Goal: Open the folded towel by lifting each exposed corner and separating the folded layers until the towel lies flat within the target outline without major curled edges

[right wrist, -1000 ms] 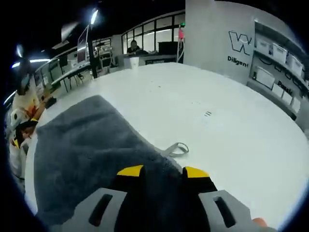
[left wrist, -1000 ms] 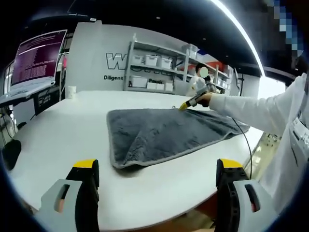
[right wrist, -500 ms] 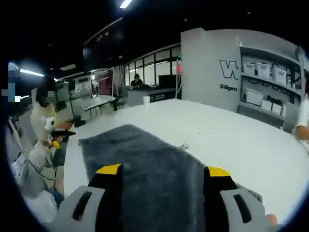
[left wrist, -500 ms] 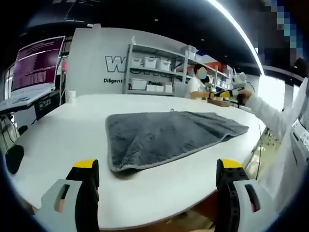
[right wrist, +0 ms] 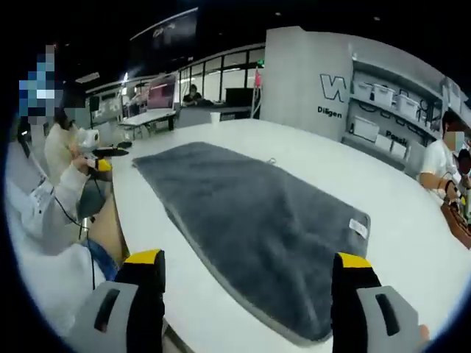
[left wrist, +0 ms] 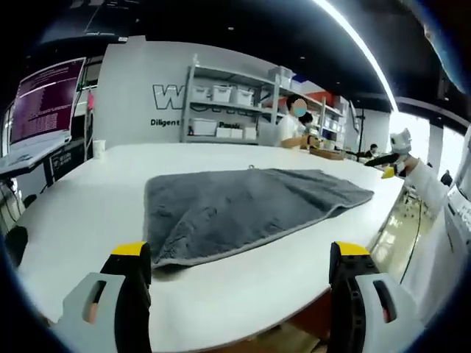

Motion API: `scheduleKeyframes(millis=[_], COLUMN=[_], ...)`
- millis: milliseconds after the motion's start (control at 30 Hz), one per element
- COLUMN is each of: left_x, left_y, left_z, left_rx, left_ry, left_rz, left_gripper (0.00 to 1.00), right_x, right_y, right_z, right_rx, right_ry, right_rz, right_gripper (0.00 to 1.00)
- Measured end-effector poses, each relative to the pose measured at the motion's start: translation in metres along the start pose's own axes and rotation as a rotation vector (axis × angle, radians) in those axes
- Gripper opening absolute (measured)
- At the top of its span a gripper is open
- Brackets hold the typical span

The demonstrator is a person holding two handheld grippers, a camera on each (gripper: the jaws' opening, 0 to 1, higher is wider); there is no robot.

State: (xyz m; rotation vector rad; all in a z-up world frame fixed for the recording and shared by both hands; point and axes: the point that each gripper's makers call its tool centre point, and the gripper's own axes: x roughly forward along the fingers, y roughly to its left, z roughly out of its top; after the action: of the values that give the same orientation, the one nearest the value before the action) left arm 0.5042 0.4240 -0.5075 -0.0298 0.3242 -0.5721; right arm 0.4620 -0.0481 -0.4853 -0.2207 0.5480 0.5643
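A dark grey towel (left wrist: pixel 250 209) lies spread out on the round white table (left wrist: pixel 81 206). In the left gripper view my left gripper (left wrist: pixel 241 254) is open at the table's near edge, short of the towel and holding nothing. My right gripper (left wrist: pixel 388 171) shows small at the far right, held off the table beyond the towel's end. In the right gripper view the towel (right wrist: pixel 250 217) stretches away flat, with a white label (right wrist: pixel 358 227) near one corner and a small loop (right wrist: pixel 271 159) on the far edge. My right gripper (right wrist: pixel 249 259) is open and apart from the towel.
Shelves with white bins (left wrist: pixel 228 92) and a seated person (left wrist: pixel 294 121) stand behind the table. A white cup (left wrist: pixel 98 148) sits at the table's far left, near a lit monitor (left wrist: pixel 44 92). The person's white sleeve (right wrist: pixel 44 213) and my left gripper (right wrist: pixel 99 165) are at the left.
My right gripper was nearly shut over the towel's edge; it has opened and drawn back off the table. The towel lies as it was. My left gripper stays open.
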Motion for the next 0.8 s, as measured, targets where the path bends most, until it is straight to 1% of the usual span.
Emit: scheduleKeyframes(millis=[67,133,200,267,367,400,467,600,667,700,767,800], left_x=[0.000,0.001,0.002,0.003,0.003,0.003,0.002,0.001,0.001,0.001,0.002,0.003], left_y=[-0.001,-0.002,-0.003,-0.004,-0.006,-0.006,-0.005,-0.003,-0.003,-0.003,-0.004,-0.004], left_z=[0.001,0.001,0.001,0.002,0.004,0.004,0.004,0.004,0.003,0.003,0.002,0.002], left_rx=[0.004,0.005,0.006,0.008,0.010,0.011,0.013,0.013,0.015,0.016,0.017,0.016], left_ry=[0.001,0.003,0.005,0.006,0.004,0.005,0.006,0.011,0.016,0.018,0.021,0.022], left_rz=[0.000,0.000,-0.001,-0.004,-0.007,-0.006,0.000,0.009,0.014,0.015,0.017,0.017], left_gripper=[1.00,1.00,1.00,1.00,1.00,1.00,1.00,1.00,1.00,1.00,1.00,1.00], right_x=[-0.002,-0.002,0.002,0.006,0.019,0.024,0.033,0.059,0.076,0.085,0.105,0.114], right_y=[0.005,0.006,0.004,-0.004,-0.023,-0.029,-0.041,-0.074,-0.092,-0.100,-0.126,-0.134], right_z=[-0.011,-0.018,-0.018,-0.011,0.008,0.018,0.031,0.050,0.051,0.049,0.042,0.039], right_rx=[0.017,0.041,0.047,0.032,-0.009,-0.029,-0.037,-0.030,-0.032,-0.037,-0.038,-0.024], right_ry=[0.018,0.020,0.016,0.008,-0.018,-0.050,-0.082,-0.099,-0.075,-0.050,0.001,0.013], right_rz=[0.015,0.029,0.039,0.034,0.042,0.054,0.070,0.094,0.093,0.098,0.072,0.079], right_gripper=[0.99,0.99,0.99,0.99,0.99,0.99,0.99,0.99,0.99,0.99,0.99,0.99])
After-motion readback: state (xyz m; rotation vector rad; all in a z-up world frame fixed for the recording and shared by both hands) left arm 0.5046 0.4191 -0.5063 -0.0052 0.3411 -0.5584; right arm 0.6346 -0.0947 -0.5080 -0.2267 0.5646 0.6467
